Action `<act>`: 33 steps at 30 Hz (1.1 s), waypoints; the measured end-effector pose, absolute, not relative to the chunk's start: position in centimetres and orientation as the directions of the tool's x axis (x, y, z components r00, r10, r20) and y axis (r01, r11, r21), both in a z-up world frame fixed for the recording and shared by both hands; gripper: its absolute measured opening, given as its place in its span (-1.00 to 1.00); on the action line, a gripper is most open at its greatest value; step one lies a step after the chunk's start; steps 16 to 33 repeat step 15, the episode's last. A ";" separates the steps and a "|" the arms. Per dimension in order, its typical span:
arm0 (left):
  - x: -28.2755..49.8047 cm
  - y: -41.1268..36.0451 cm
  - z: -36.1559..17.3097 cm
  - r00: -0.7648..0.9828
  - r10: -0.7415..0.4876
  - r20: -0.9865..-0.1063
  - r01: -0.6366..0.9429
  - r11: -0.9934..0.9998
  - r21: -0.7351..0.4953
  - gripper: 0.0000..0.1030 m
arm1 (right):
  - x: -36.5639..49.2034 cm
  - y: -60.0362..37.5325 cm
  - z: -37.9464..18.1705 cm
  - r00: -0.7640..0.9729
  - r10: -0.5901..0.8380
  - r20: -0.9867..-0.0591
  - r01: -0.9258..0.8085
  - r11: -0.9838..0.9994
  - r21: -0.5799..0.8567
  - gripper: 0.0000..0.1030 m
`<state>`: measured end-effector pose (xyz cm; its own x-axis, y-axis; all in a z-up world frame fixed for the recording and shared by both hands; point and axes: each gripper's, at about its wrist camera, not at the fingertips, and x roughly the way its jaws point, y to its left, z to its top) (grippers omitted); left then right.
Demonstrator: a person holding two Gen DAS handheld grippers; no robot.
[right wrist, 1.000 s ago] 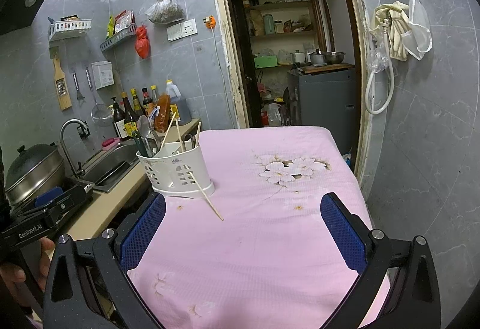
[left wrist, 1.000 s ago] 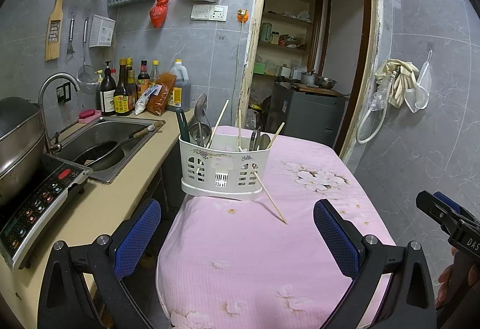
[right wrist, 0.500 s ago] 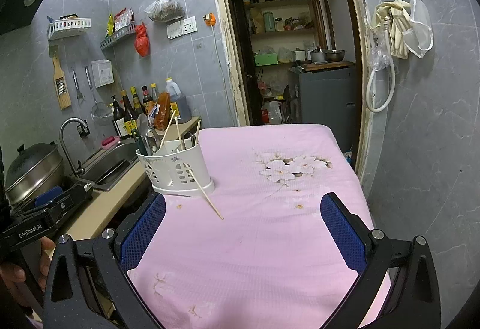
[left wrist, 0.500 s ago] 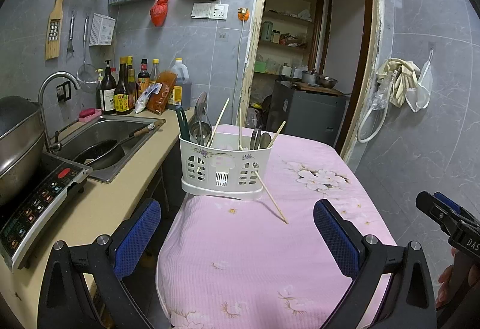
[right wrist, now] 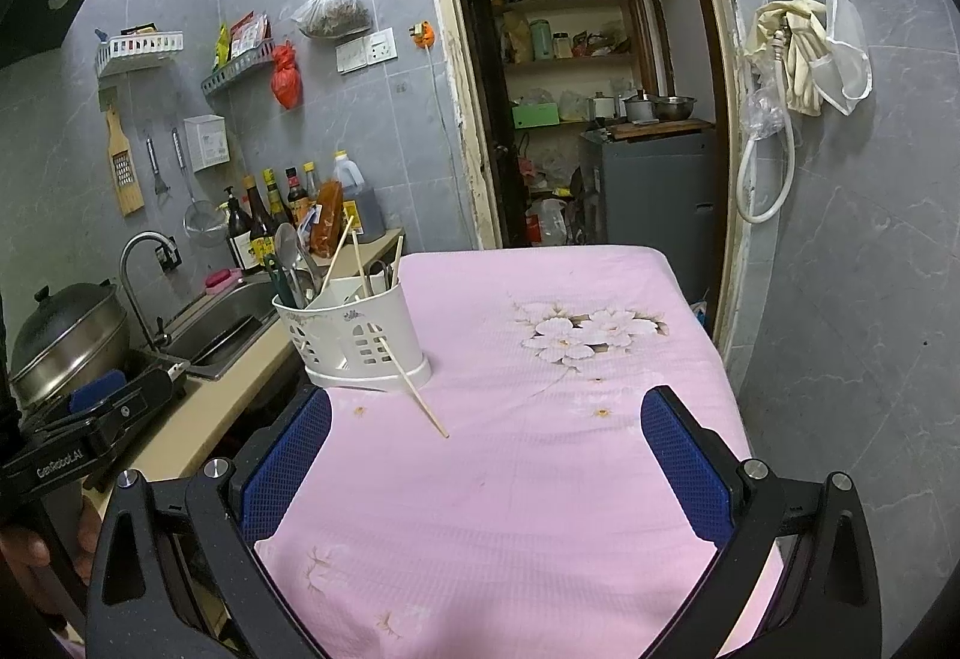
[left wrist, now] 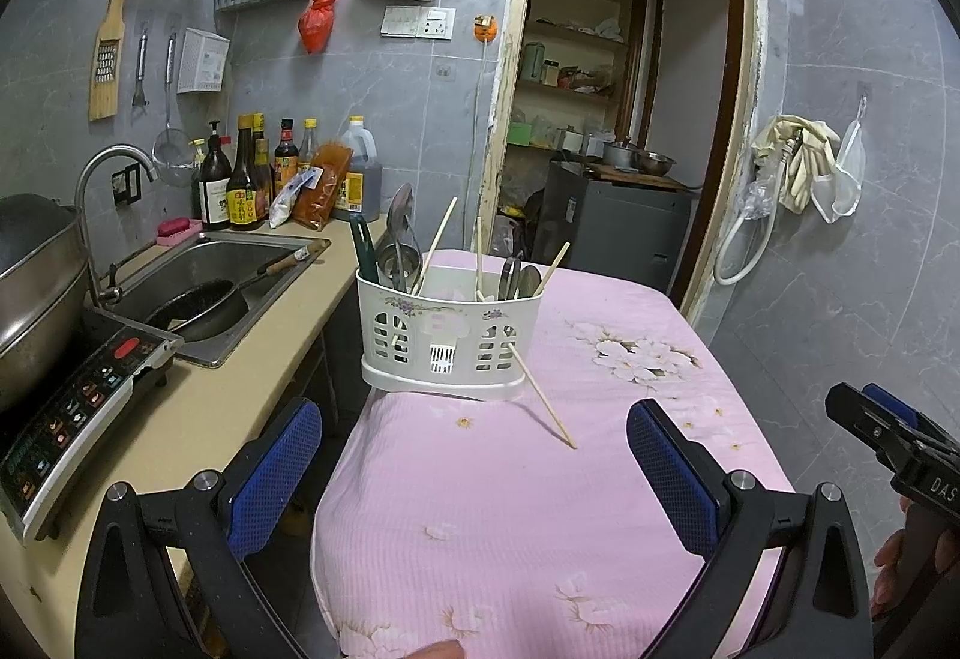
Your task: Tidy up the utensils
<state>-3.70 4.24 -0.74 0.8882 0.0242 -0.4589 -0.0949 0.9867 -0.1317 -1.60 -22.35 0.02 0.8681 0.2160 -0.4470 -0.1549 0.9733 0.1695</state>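
Left gripper (left wrist: 474, 455) and right gripper (right wrist: 486, 449): jaws spread wide, nothing held — both hover above the near part of the pink tablecloth (right wrist: 540, 479). The white utensil caddy (left wrist: 447, 341) stands at the table's far left corner beside the counter (left wrist: 240, 383), holding spoons (left wrist: 399, 233) and chopsticks (left wrist: 438, 245). One chopstick (left wrist: 540, 398) pokes through the caddy's front wall — its tip rests on the cloth
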 end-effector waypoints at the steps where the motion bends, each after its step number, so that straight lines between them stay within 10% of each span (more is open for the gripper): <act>1: -3.7 4.2 -0.7 0.888 0.025 -0.460 -0.095 0.987 -0.130 0.99 | -1.8 -22.3 -0.1 0.867 0.217 -0.448 -0.156 0.973 0.170 0.97; 33: -2.8 4.5 -0.9 0.880 0.033 -0.473 -0.097 0.989 -0.112 0.99 | -0.6 -22.1 0.1 0.858 0.224 -0.462 -0.160 0.972 0.172 0.97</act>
